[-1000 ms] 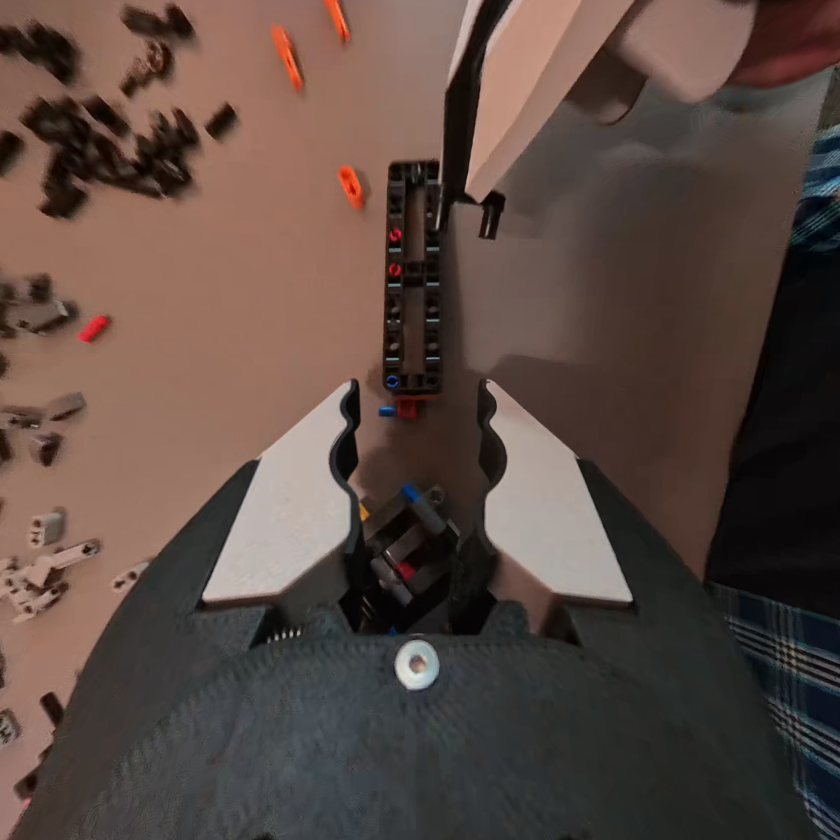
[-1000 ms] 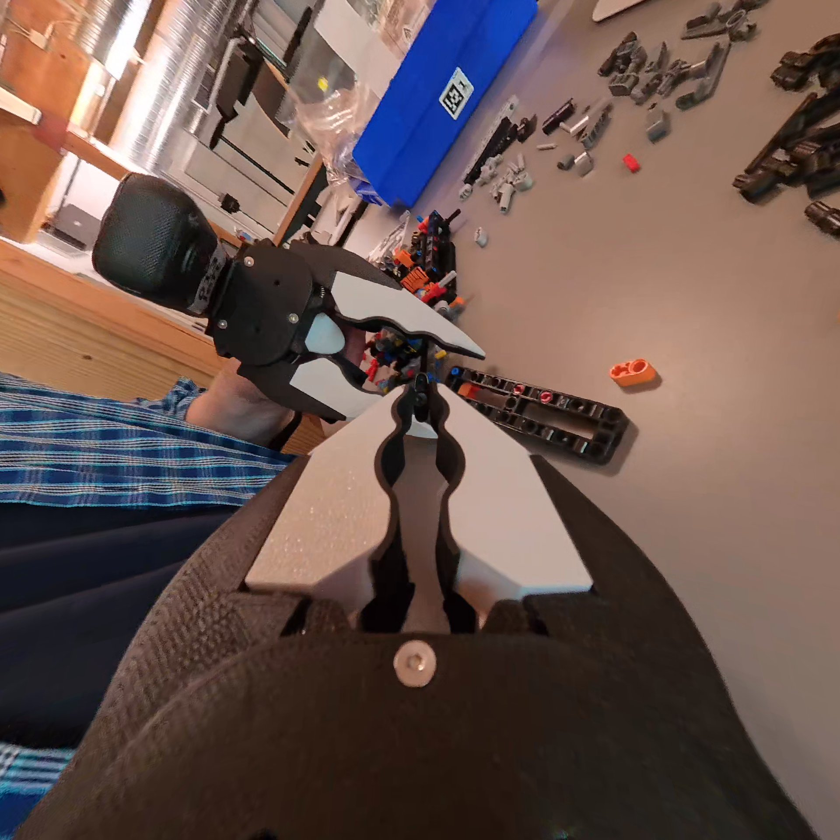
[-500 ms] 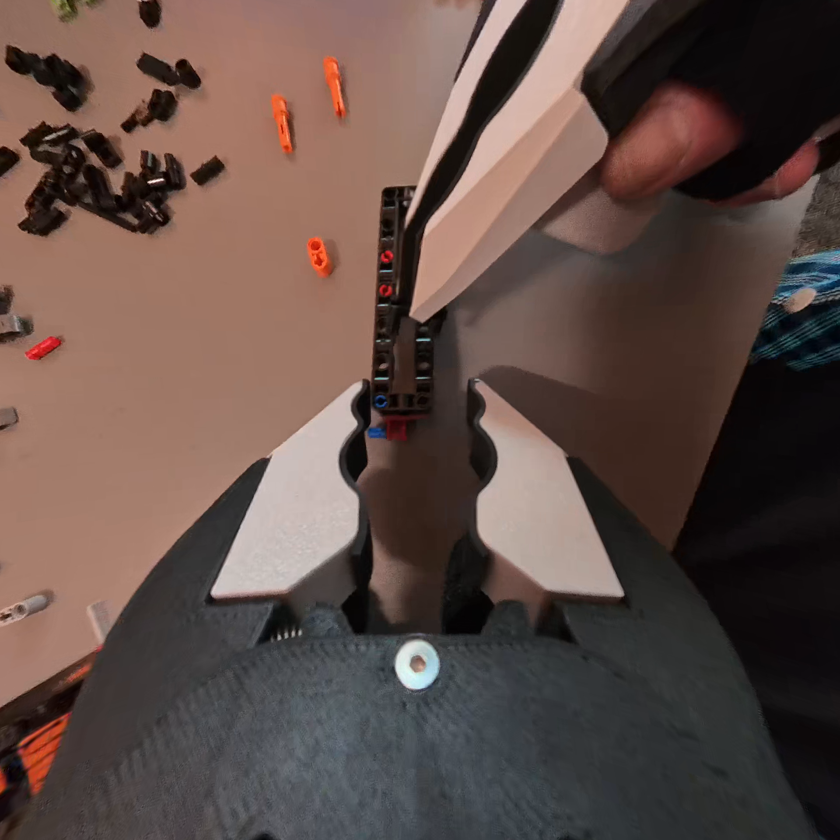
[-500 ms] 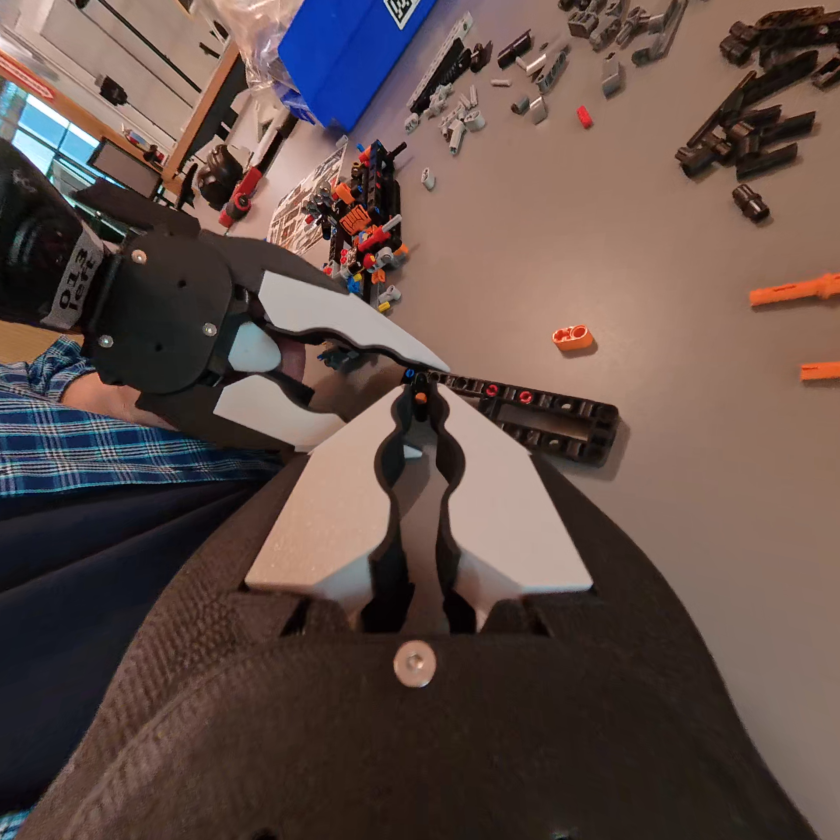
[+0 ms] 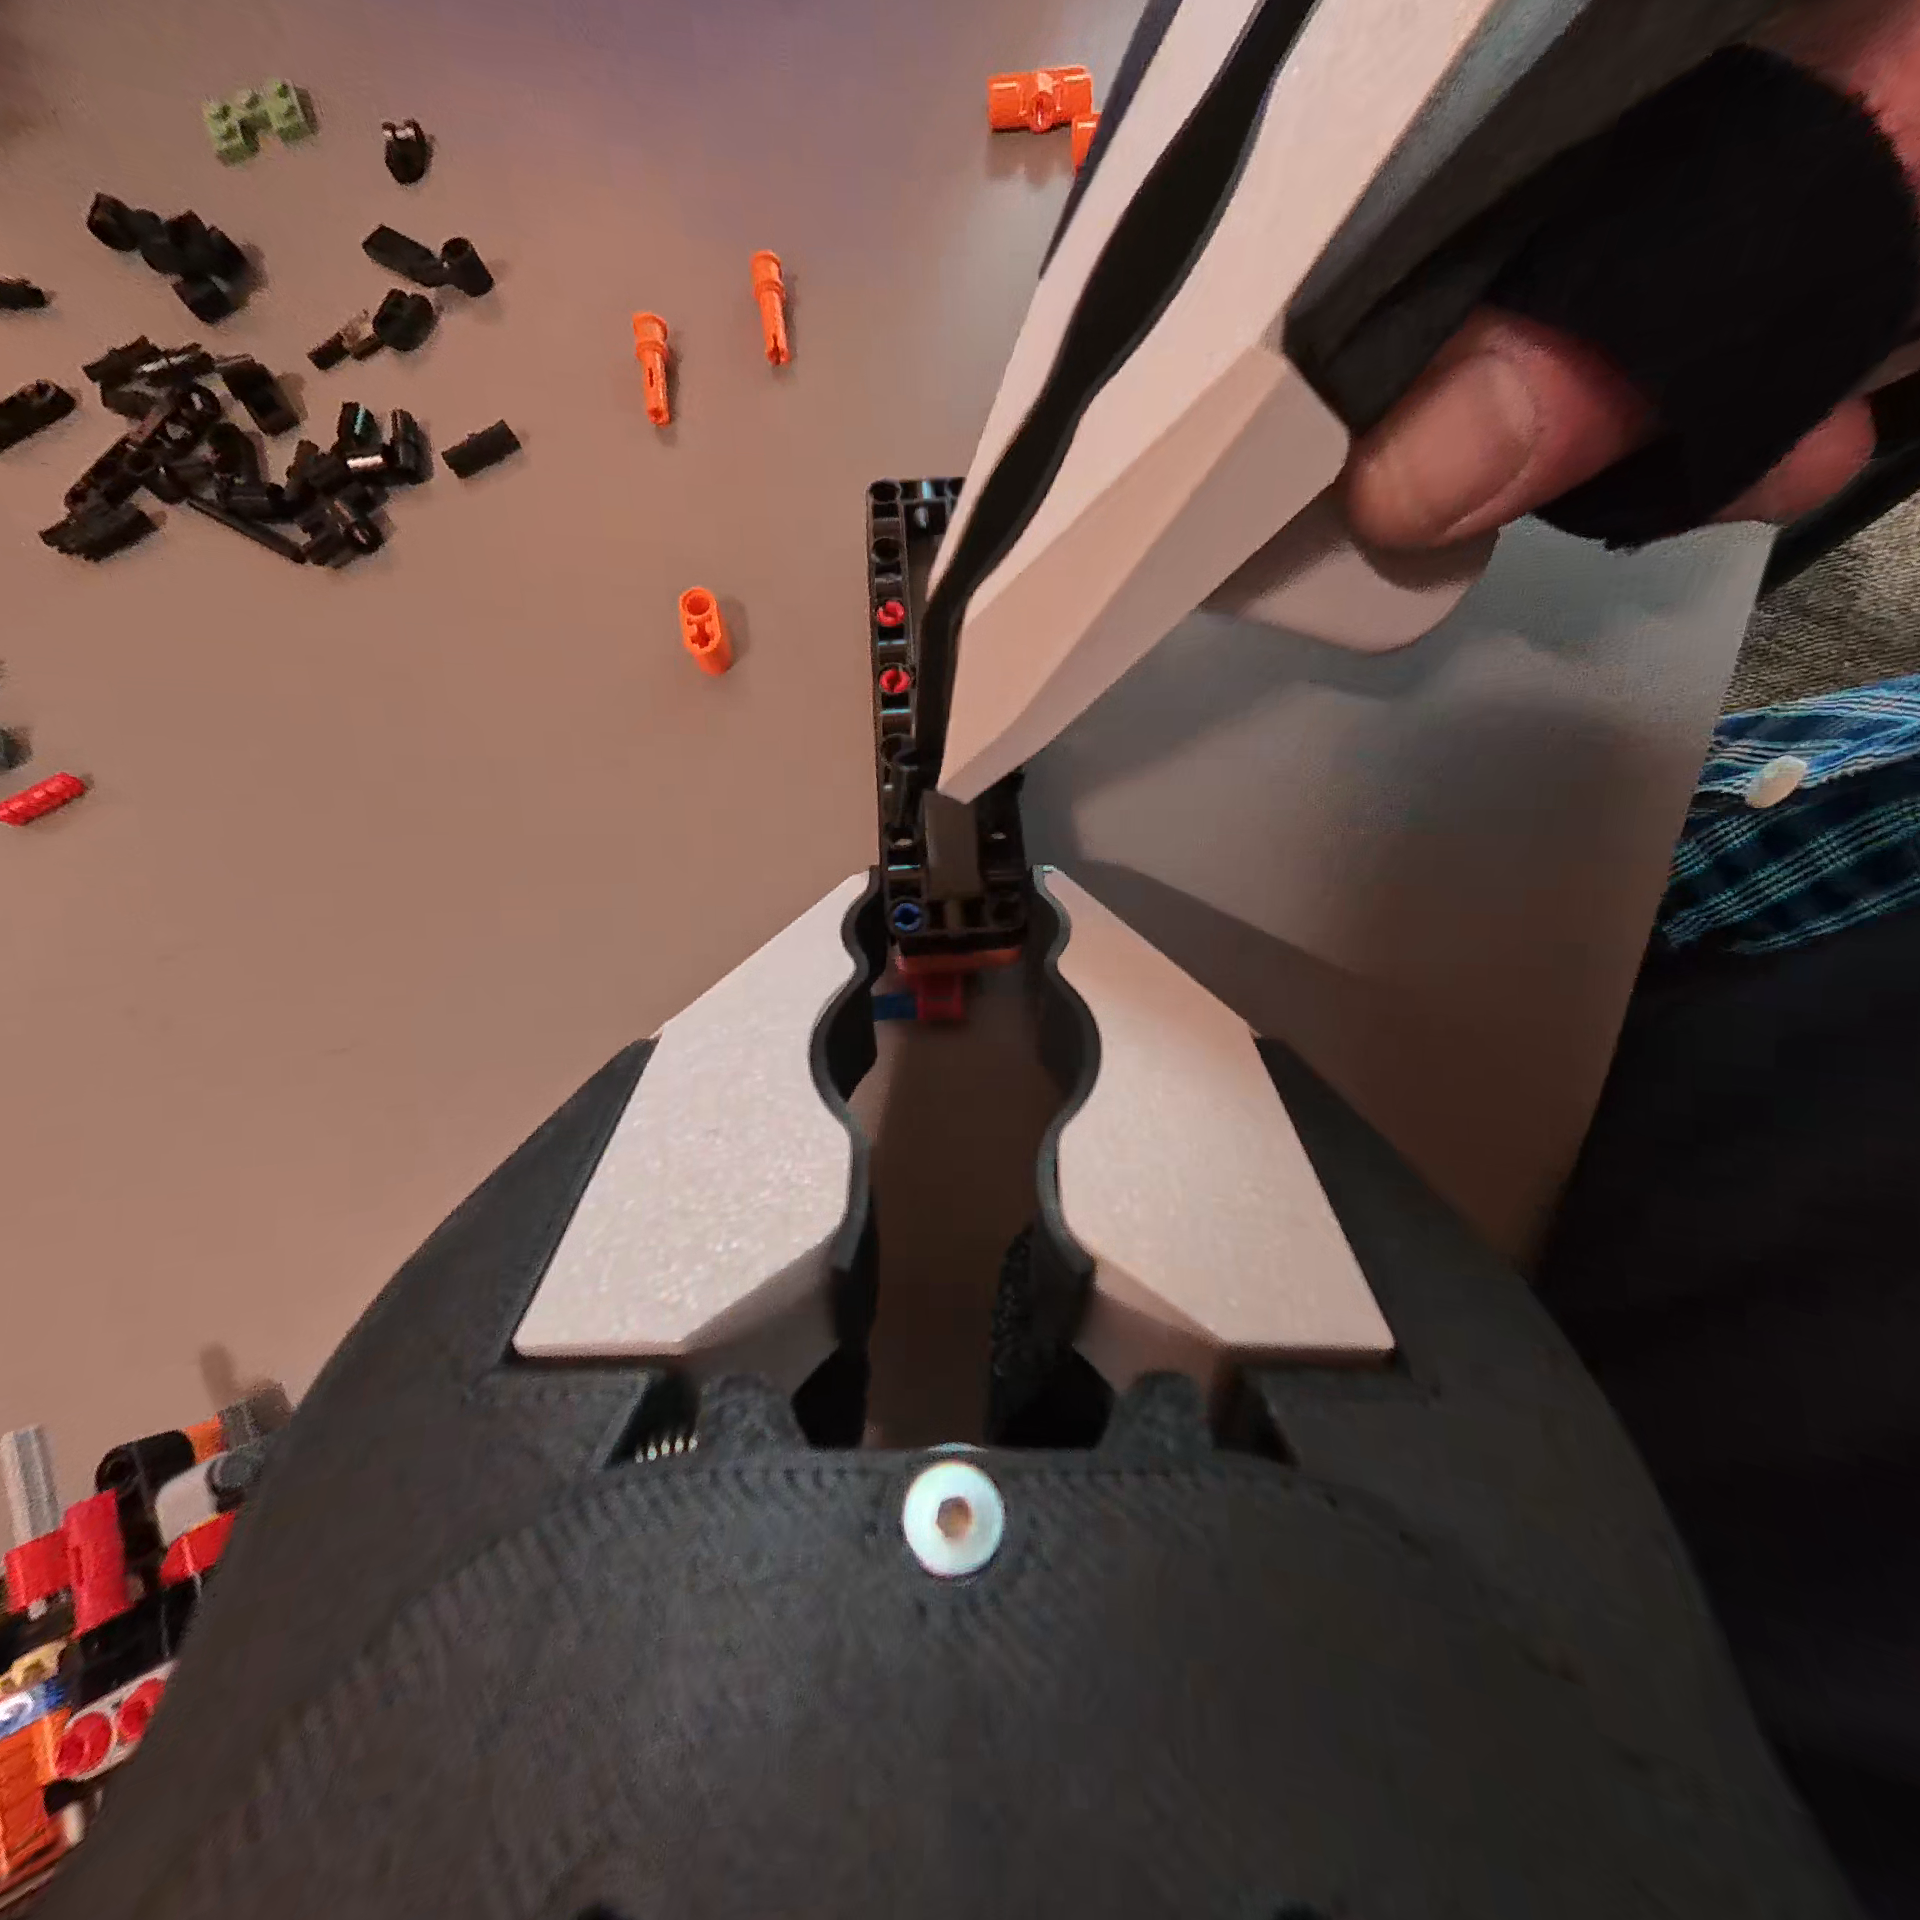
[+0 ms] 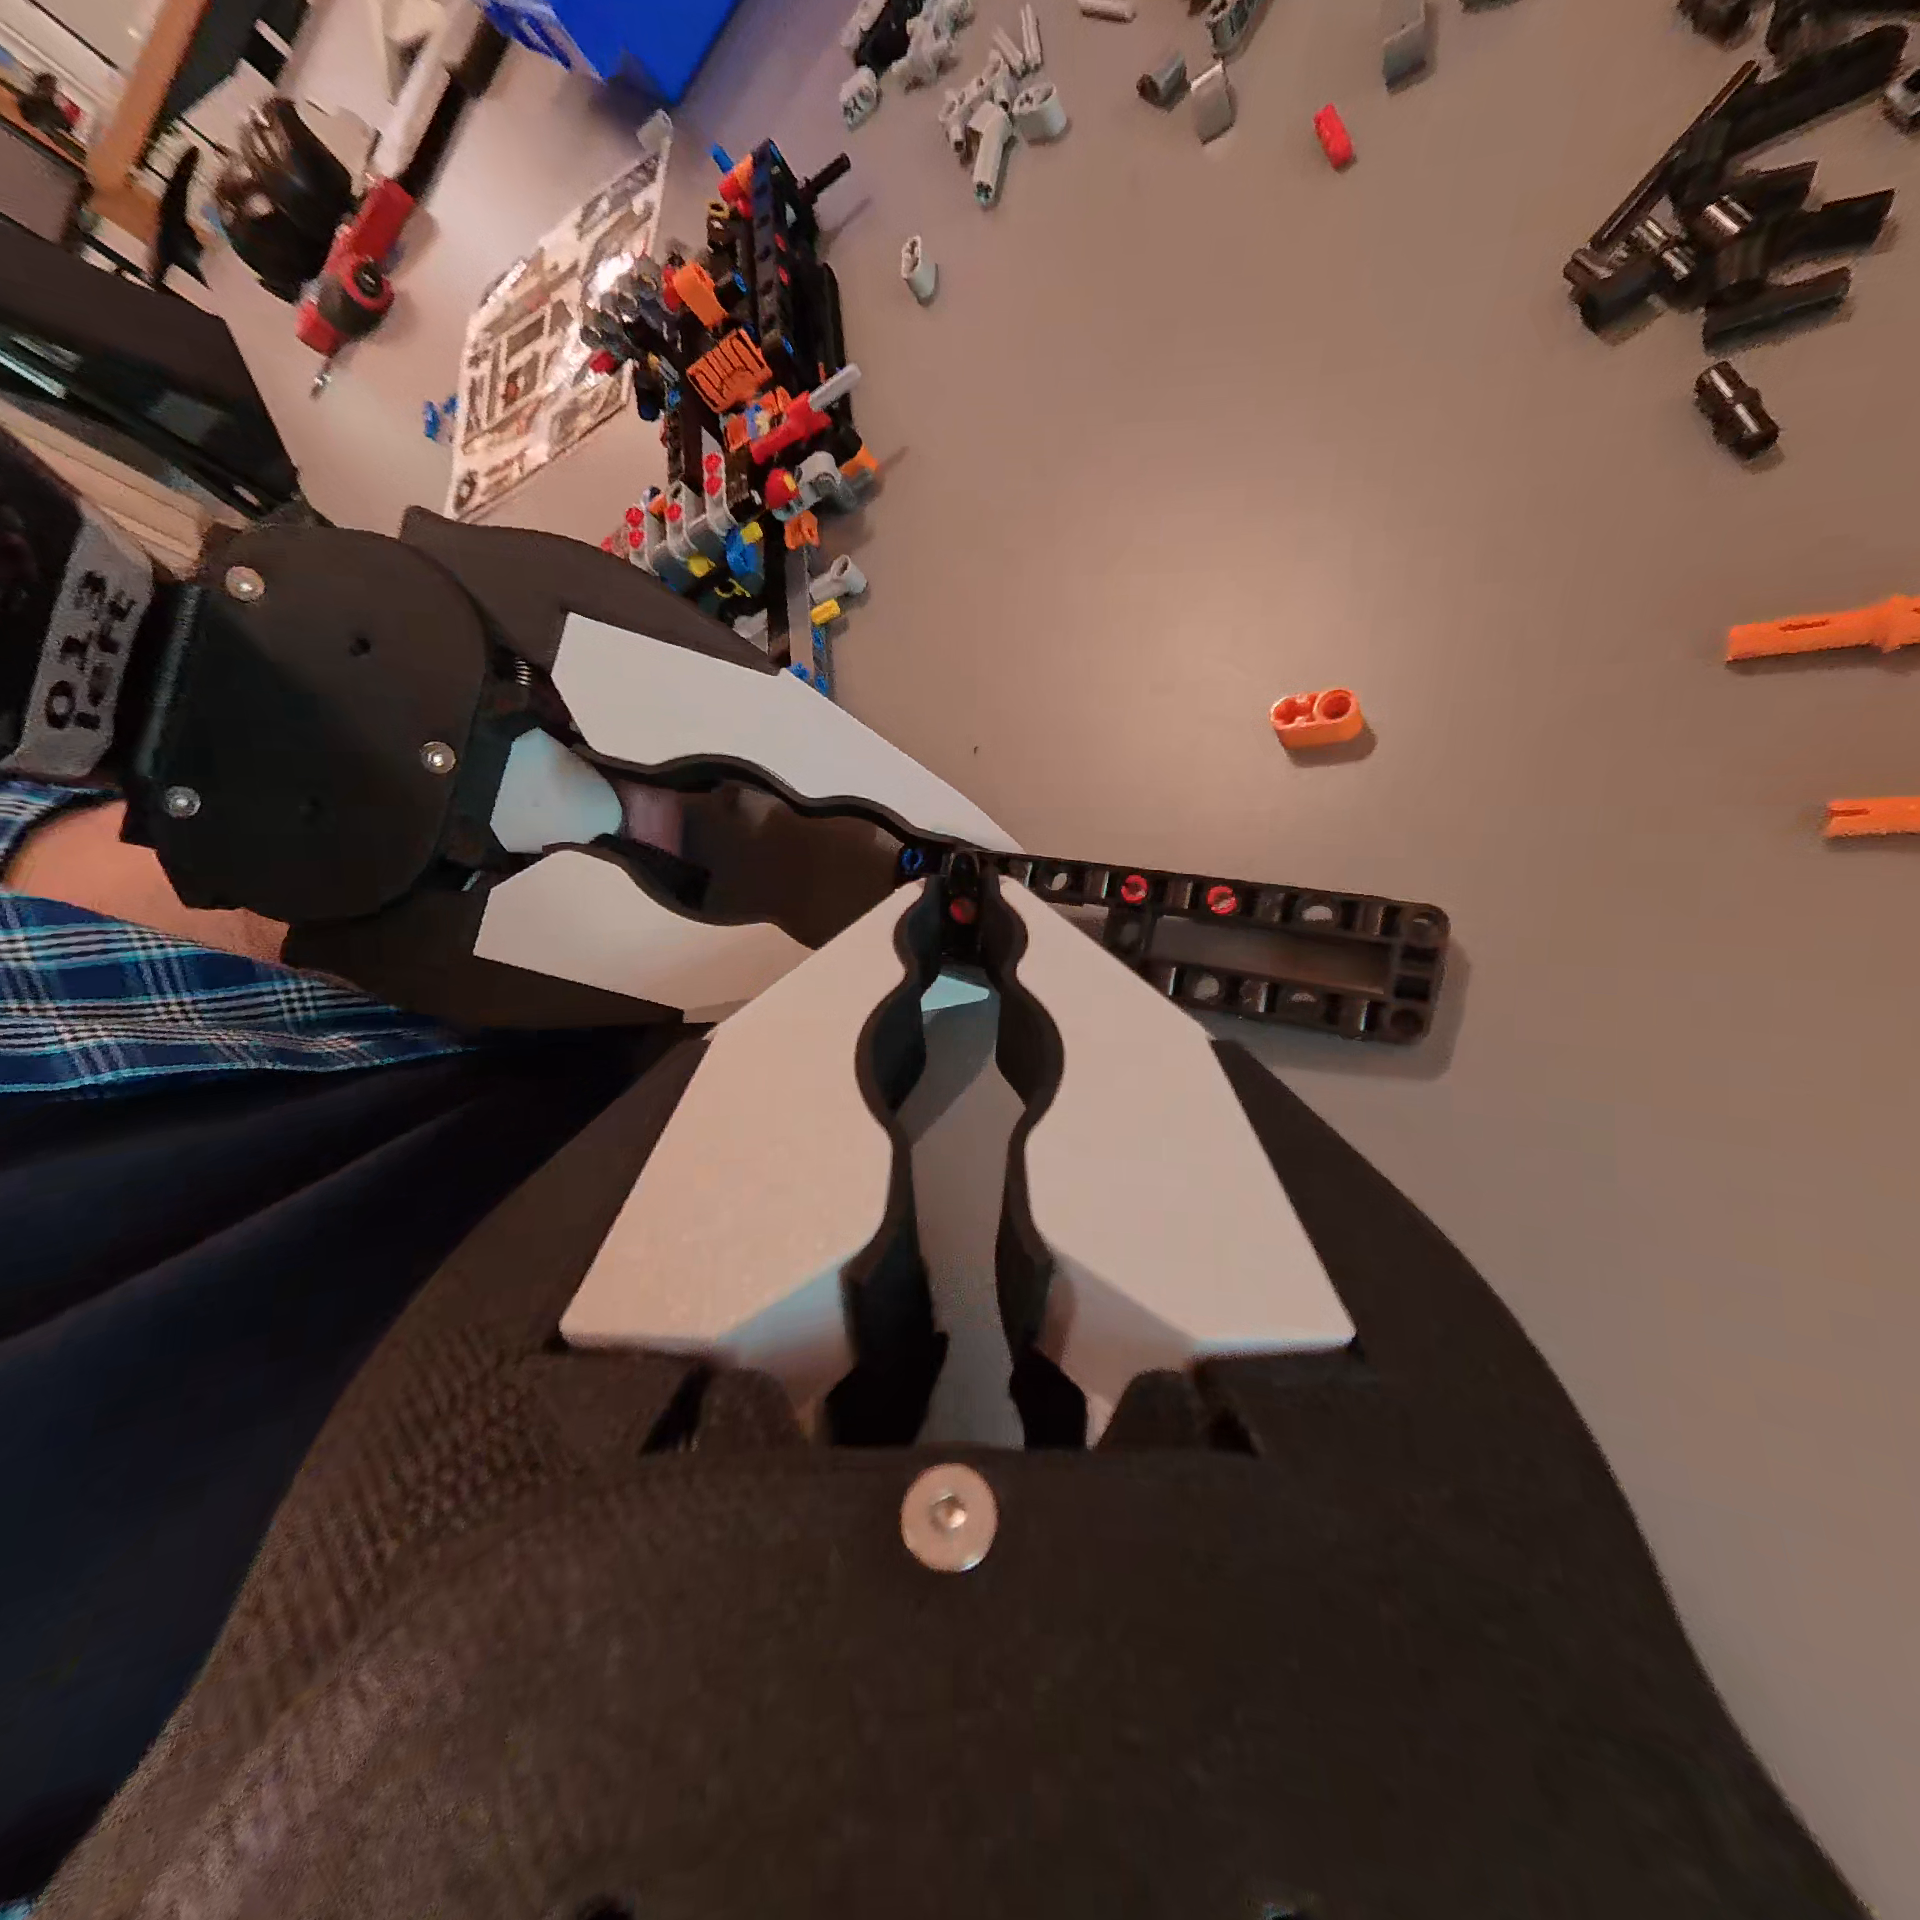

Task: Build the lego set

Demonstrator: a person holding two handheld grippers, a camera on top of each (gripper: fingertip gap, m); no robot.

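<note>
Partly built model only rightward.

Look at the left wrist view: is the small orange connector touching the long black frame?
No. The orange connector lies on the bare table, apart from the black frame beside it.

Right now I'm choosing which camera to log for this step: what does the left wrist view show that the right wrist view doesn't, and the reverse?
Only the left wrist view shows the green piece and the hand gripping the right gripper.

Only the right wrist view shows the half-built model, the instruction sheet beside it, the blue box and the grey pieces.

Both show the black frame on the table, the left gripper around its near end, the right gripper pinching a small black pin at it, and the orange connector.
</note>
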